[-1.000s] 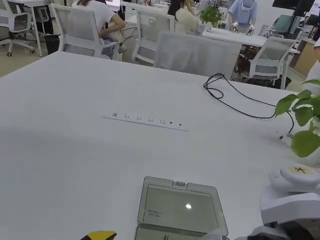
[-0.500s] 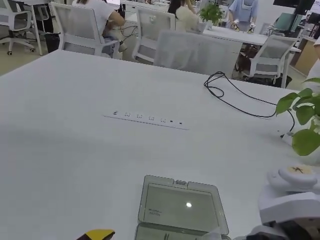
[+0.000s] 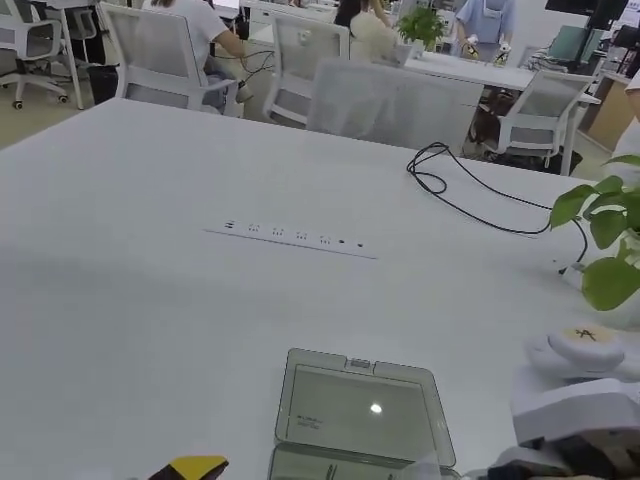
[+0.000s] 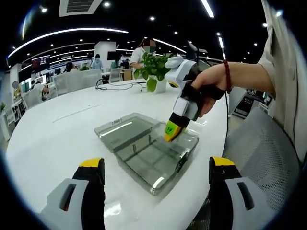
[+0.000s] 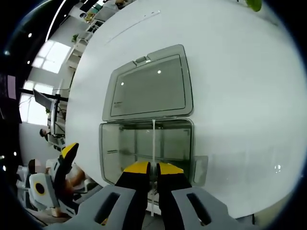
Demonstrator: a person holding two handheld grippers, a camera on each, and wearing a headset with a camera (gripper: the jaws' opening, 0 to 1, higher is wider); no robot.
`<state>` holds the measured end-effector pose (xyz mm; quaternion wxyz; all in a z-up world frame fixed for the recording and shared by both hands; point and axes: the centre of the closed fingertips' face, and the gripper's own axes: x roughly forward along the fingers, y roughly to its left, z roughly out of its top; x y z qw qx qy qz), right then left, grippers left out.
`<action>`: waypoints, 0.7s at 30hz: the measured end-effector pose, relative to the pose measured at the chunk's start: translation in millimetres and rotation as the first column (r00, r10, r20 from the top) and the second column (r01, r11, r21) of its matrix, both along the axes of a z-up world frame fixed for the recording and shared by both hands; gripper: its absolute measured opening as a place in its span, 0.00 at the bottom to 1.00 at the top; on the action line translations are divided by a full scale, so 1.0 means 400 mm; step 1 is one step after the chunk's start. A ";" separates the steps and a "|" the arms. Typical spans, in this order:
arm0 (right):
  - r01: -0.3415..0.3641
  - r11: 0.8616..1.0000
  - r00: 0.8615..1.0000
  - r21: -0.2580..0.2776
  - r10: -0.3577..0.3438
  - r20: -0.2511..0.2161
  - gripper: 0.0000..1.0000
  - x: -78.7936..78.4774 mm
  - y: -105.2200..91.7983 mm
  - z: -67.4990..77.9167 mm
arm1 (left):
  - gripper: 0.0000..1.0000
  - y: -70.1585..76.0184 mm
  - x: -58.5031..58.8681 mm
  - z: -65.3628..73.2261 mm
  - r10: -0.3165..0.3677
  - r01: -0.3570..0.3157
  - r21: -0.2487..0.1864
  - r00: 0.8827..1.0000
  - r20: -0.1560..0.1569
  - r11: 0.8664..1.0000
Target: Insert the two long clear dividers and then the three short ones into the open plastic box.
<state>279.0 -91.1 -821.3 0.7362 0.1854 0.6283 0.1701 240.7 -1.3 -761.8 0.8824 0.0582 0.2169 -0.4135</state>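
The clear divider (image 5: 153, 143) stands on its edge across the middle of the open box (image 5: 120, 143) on the white table (image 5: 230, 96). The right gripper (image 5: 152, 168) pinches it tight. I think it should go straight down, gently, not tilted. The left gripper (image 4: 156, 163) is wide open and holds nothing.

Open plastic box (image 3: 360, 410) on table (image 3: 150, 300)

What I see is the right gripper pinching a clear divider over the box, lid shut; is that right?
No: the lid is open, lying flat beside the box, per the right gripper view. The right gripper does pinch the divider.
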 end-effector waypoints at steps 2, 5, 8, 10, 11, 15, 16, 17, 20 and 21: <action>-0.015 1.000 1.000 -0.017 0.015 0.009 0.07 -0.001 0.003 0.001 | 0.92 0.000 0.001 0.002 0.002 -0.002 -0.005 1.000 0.000 1.000; -0.050 0.997 0.998 -0.061 0.052 0.030 0.07 0.001 0.003 0.001 | 0.92 0.001 0.003 0.005 0.008 -0.008 -0.009 1.000 0.002 1.000; -0.095 0.989 0.994 -0.111 0.101 0.052 0.07 0.001 0.005 0.002 | 0.91 0.003 0.004 0.006 0.012 -0.012 -0.009 1.000 0.004 1.000; -0.110 0.985 0.991 -0.131 0.119 0.059 0.07 0.001 0.009 0.003 | 0.91 0.003 0.005 0.007 0.012 -0.012 -0.011 1.000 0.004 1.000; -0.129 0.979 0.988 -0.156 0.141 0.067 0.07 0.003 0.008 0.002 | 0.91 0.004 0.005 0.007 0.015 -0.015 -0.012 1.000 0.004 1.000; -0.178 0.950 0.973 -0.257 0.209 0.099 0.07 0.007 0.009 -0.003 | 0.91 0.007 0.009 0.010 0.022 -0.022 -0.012 1.000 0.009 1.000; -0.190 0.943 0.967 -0.274 0.227 0.111 0.07 0.008 0.014 -0.002 | 0.91 0.008 0.010 0.011 0.025 -0.025 -0.013 1.000 0.010 1.000; -0.213 0.924 0.958 -0.317 0.260 0.116 0.07 0.009 0.013 -0.005 | 0.91 0.009 0.012 0.012 0.027 -0.027 -0.013 1.000 0.010 1.000; -0.222 0.911 0.953 -0.348 0.278 0.118 0.07 0.007 0.022 -0.016 | 0.90 0.013 0.015 0.015 0.034 -0.034 -0.015 0.999 0.013 0.999; -0.222 0.911 0.953 -0.347 0.278 0.118 0.07 0.006 0.025 -0.021 | 0.90 0.014 0.015 0.015 0.036 -0.035 -0.015 0.999 0.015 0.999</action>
